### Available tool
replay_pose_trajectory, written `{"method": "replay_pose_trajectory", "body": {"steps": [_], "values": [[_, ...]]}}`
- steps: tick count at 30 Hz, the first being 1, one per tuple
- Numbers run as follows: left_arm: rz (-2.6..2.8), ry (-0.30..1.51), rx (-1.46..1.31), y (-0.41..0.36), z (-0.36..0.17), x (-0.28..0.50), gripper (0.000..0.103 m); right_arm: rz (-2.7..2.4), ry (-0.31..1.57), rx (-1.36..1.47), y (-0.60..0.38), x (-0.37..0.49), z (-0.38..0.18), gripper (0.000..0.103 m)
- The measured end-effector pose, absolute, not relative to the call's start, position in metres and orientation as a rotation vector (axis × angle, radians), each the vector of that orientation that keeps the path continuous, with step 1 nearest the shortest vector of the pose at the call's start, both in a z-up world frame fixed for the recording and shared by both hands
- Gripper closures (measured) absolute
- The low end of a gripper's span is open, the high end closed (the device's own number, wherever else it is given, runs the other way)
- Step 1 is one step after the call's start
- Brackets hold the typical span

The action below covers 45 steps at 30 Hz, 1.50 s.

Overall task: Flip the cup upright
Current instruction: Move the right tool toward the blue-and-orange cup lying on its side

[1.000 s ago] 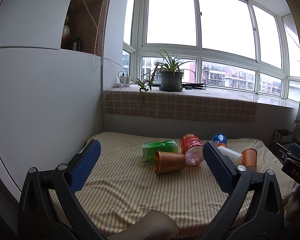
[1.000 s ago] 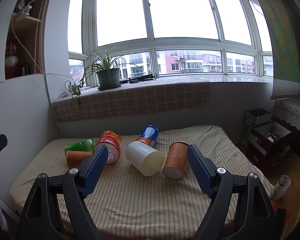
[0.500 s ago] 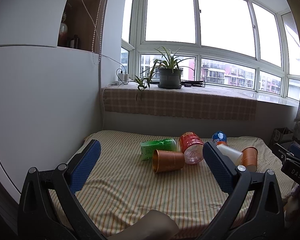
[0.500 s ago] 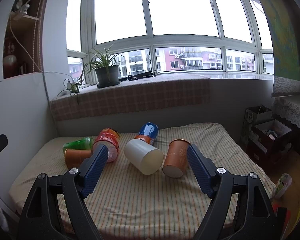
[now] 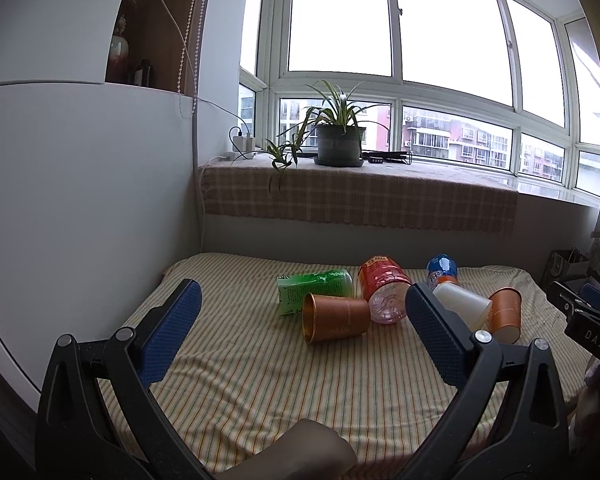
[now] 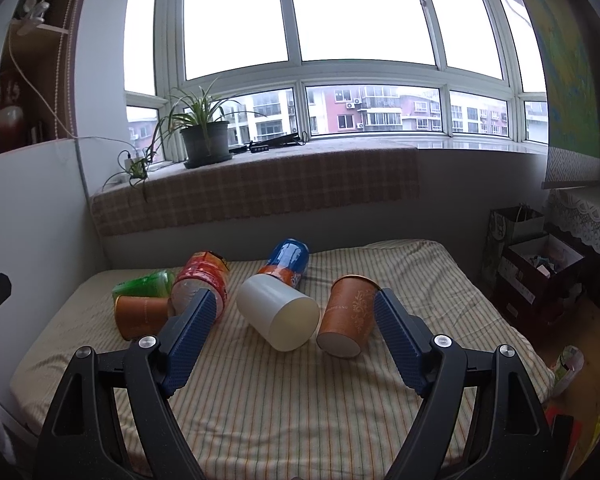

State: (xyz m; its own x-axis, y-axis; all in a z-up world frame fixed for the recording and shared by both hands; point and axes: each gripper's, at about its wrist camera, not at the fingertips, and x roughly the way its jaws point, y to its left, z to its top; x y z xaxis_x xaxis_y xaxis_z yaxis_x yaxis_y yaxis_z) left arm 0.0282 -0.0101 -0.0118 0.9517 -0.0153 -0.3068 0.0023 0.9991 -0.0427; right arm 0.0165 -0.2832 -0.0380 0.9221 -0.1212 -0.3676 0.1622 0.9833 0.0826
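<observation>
Three cups lie on their sides on the striped table. A copper cup [image 5: 334,317] lies at the left, mouth toward me; it also shows in the right wrist view [image 6: 140,316]. A white cup [image 6: 278,317] lies in the middle, base toward me, and an orange paper cup [image 6: 350,322] lies to its right. Both show in the left wrist view, white [image 5: 462,307] and orange [image 5: 506,314]. My left gripper [image 5: 302,334] is open and empty, short of the copper cup. My right gripper [image 6: 294,334] is open and empty, just short of the white and orange cups.
A green bottle [image 5: 316,288], a red-labelled bottle [image 5: 382,286] and a blue can [image 6: 286,260] lie among the cups. A white wall [image 5: 80,200] borders the table's left side. A plaid-covered windowsill [image 6: 260,184] with a potted plant [image 6: 204,144] is behind. Boxes [image 6: 540,264] stand on the floor at the right.
Both views have crept slightly forward and lower toward the cups. Nothing on the table has moved, and both grippers have stayed open.
</observation>
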Motion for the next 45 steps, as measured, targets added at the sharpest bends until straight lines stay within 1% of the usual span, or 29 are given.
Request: {"method": "replay_pose_trajectory", "body": {"steps": [7, 12, 24, 36, 45], "values": [[-0.009, 0.333, -0.037, -0.01, -0.018, 0.034, 0.0, -0.146, 0.416, 0.135, -0.3, 0.038, -0.041, 0.022], [-0.018, 0.353, -0.029, -0.009, -0.025, 0.035, 0.0, -0.109, 0.487, 0.164, -0.314, 0.062, -0.043, 0.022], [-0.018, 0.435, -0.003, -0.005, -0.047, 0.04, 0.0, -0.045, 0.649, 0.166, -0.324, 0.151, -0.044, 0.022], [0.004, 0.48, -0.015, 0.006, -0.057, 0.049, 0.0, -0.043, 0.856, 0.164, -0.315, 0.244, -0.07, 0.022], [0.012, 0.491, -0.015, 0.009, -0.058, 0.058, 0.0, -0.056, 0.967, 0.121, -0.301, 0.288, -0.085, 0.022]]}}
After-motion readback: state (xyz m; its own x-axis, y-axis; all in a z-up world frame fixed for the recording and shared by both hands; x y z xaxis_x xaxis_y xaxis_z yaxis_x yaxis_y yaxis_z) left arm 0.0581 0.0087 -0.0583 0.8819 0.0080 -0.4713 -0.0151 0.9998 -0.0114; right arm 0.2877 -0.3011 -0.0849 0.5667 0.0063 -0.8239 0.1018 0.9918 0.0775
